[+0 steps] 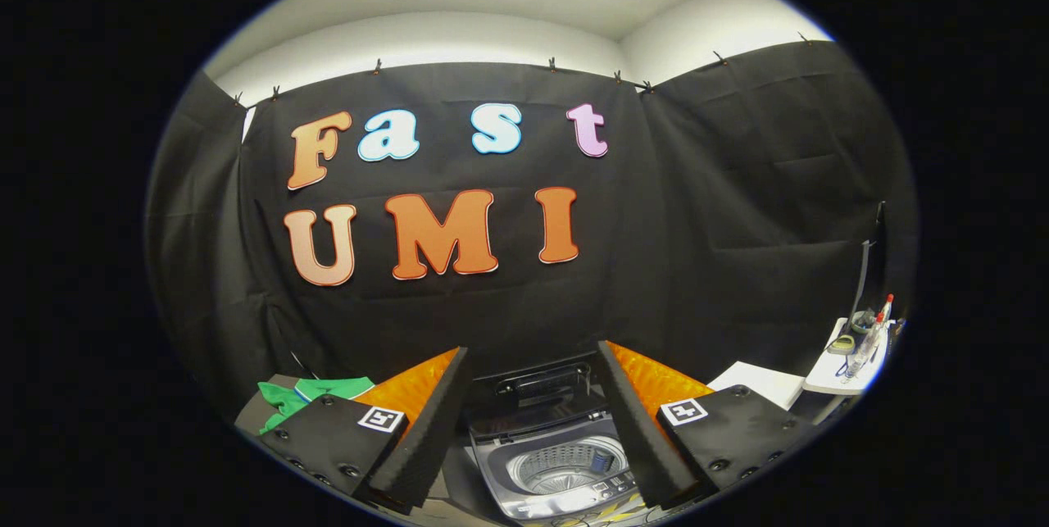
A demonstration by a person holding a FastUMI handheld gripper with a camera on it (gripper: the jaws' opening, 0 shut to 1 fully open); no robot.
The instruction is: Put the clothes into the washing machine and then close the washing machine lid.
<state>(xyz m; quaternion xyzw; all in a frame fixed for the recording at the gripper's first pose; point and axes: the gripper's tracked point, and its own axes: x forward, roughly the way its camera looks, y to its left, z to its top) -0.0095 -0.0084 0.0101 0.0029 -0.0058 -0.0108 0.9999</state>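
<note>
A small grey washing machine [500, 470] stands below and ahead of me, seen between my fingers. Its lid [537, 392] is raised at the back and the metal drum [565, 465] looks empty. A green garment [315, 392] lies on a dark surface to the left of the machine, beyond my left finger [426, 420]. My gripper [537, 396] is open, its orange-and-black fingers spread wide with nothing between them, held above the machine.
A white box [758, 383] lies right of the machine. Further right, a white side table [828, 379] carries bottles and small items. The black cloth wall stands close behind the machine.
</note>
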